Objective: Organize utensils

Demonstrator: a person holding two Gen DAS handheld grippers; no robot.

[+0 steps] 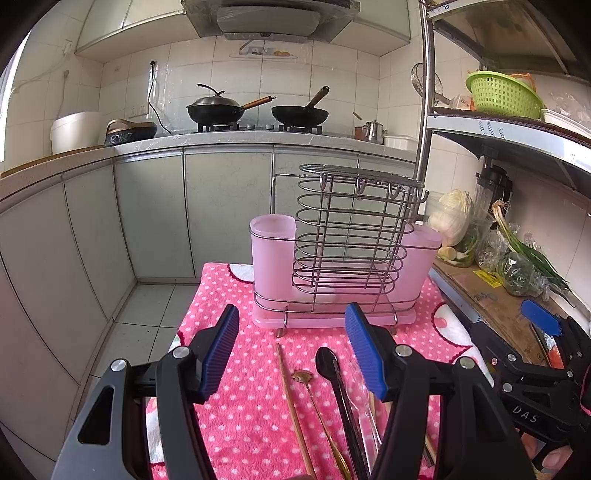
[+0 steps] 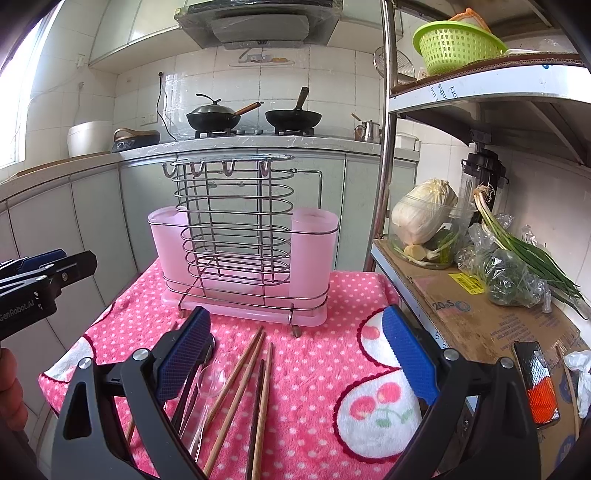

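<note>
The utensils lie loose on the pink dotted towel (image 2: 317,354) in front of the wire holder (image 2: 240,236): chopsticks (image 2: 240,373), a clear spoon (image 2: 211,380), a black spoon (image 1: 327,360) and what looks like a small gold spoon (image 1: 303,376). Both the left gripper (image 1: 291,350) and right gripper (image 2: 295,354) hover wide open, holding nothing. The pieces overlap, so a pinch may lift two at once, or snag the towel.

White-tiled walls (image 1: 280,74), grey-green cabinet doors (image 1: 225,206) under a pale counter (image 1: 258,138), pale floor tiles (image 1: 147,317). Range hood (image 2: 258,26) above the stove, metal shelf rack (image 2: 480,85) at right. Daylight from a window (image 2: 14,92) at left.
</note>
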